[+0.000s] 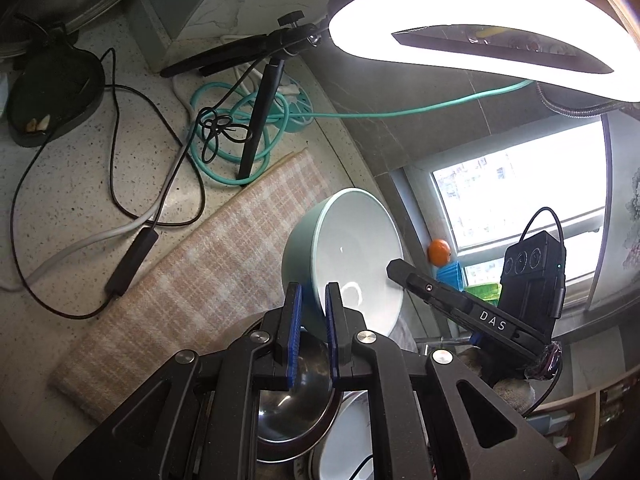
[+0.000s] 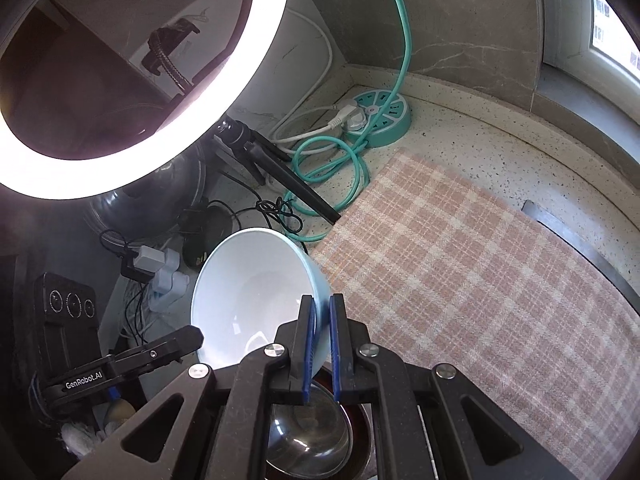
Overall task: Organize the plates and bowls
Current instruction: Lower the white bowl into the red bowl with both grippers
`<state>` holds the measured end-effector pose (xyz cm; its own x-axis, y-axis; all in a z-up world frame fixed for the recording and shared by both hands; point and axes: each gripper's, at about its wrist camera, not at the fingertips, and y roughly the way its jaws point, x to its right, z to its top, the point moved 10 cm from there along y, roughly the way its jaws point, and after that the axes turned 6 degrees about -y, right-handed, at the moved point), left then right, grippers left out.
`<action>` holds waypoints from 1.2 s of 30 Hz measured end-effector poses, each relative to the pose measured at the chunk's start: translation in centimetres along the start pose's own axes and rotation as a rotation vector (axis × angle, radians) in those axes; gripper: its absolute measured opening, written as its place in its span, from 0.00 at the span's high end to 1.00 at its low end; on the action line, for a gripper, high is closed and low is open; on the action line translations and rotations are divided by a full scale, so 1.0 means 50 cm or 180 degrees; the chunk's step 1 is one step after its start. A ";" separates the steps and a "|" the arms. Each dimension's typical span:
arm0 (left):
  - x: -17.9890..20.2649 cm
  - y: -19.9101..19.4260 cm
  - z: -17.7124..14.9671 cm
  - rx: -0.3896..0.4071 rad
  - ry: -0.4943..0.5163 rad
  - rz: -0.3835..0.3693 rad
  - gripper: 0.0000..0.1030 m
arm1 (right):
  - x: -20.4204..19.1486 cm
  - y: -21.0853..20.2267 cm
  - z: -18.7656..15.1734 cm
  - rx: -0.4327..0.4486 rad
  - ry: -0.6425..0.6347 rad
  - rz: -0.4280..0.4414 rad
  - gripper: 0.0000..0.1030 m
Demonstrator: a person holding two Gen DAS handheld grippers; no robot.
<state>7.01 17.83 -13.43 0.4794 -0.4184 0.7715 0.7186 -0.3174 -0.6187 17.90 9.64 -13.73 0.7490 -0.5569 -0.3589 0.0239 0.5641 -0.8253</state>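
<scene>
Two hand-held grippers are sharing one load: a pale green bowl with a glossy white inside, tilted in the air above a steel bowl and other stacked dishes.

Left wrist view: the left hand-held gripper (image 1: 313, 300) is pinching the bowl (image 1: 352, 256) at its near rim, one blue pad (image 1: 294, 320) lying on the outer wall and the other inside. The right hand-held gripper (image 1: 396, 270) is reaching the far rim from the right. Below, the steel bowl (image 1: 296, 412) is resting among plates, beside a checked mat (image 1: 192, 280) spread on the speckled worktop (image 1: 80, 200).

Right wrist view: the right hand-held gripper (image 2: 321, 320) is clamping the opposite rim of the bowl (image 2: 256, 280) in the same way, wall between the pads. The left hand-held gripper (image 2: 192, 338) is entering from lower left. The steel bowl (image 2: 308, 436) is sitting directly underneath; the checked mat (image 2: 480, 300) is lying to the right.

Judged by its gloss and thick rim, the bowl is probably glazed ceramic: rigid, fairly heavy, slippery and breakable. Opposed rim grips are suiting it; a level, slow set-down appears advisable.
</scene>
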 end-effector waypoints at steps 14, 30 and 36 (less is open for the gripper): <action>-0.008 -0.021 -0.062 -0.0216 0.0065 0.0081 0.92 | -0.021 -0.036 -0.074 0.0047 0.0074 -0.0012 0.93; -0.022 -0.021 -0.121 -0.0488 0.0140 0.0200 0.92 | -0.014 -0.045 -0.153 0.0031 0.0270 0.0008 0.93; -0.031 -0.016 -0.131 -0.0575 0.0233 0.0313 0.92 | -0.010 -0.035 -0.173 0.0005 0.0337 0.0021 0.93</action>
<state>2.39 13.14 -15.11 0.5000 -0.5135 0.6974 0.5651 -0.4167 -0.7120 11.73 3.65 -15.87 0.6750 -0.6144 -0.4085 0.0203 0.5689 -0.8222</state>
